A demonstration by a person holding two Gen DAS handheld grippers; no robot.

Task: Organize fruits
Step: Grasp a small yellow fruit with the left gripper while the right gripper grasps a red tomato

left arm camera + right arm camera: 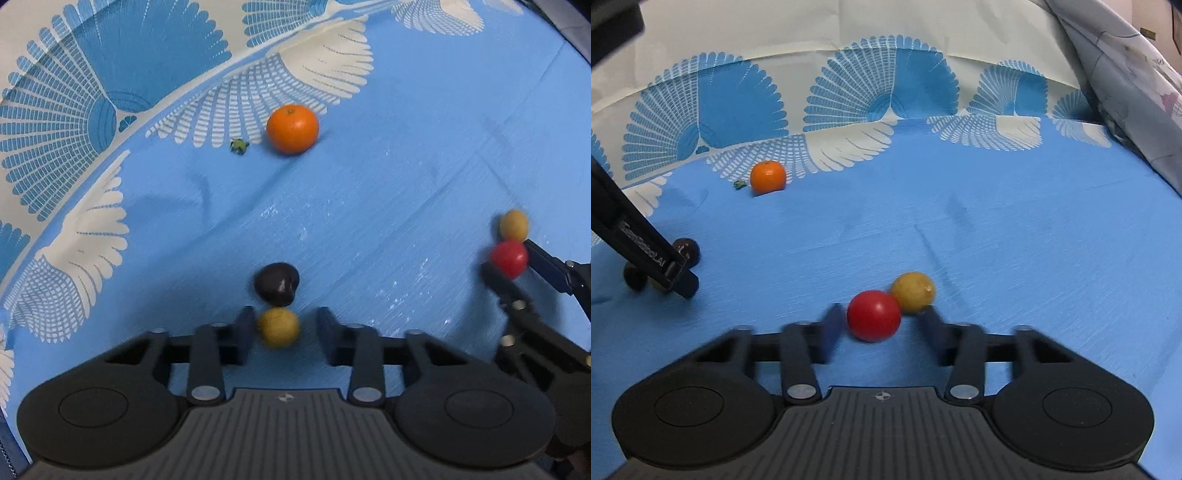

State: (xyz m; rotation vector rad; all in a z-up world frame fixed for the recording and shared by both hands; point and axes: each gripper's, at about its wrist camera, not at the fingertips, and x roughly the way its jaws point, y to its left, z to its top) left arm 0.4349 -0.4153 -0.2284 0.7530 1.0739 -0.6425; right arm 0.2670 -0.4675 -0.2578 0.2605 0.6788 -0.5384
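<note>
In the left wrist view my left gripper (pixel 282 325) is open, with a small yellow fruit (pixel 279 328) between its fingers, touching the left one. A dark purple fruit (pixel 276 284) lies just beyond it. An orange (pixel 292 128) sits farther off. In the right wrist view my right gripper (pixel 879 321) is open around a red fruit (pixel 874 315), with a gap on each side. A second yellow fruit (pixel 913 292) touches the red one just beyond. The red fruit (pixel 509 258) and right gripper also show at the right of the left wrist view.
Everything lies on a blue cloth (pixel 997 229) with a white and blue fan pattern at the far edge. A tiny green scrap (pixel 239 146) lies left of the orange. A pale crumpled sheet (pixel 1126 74) rises at the right.
</note>
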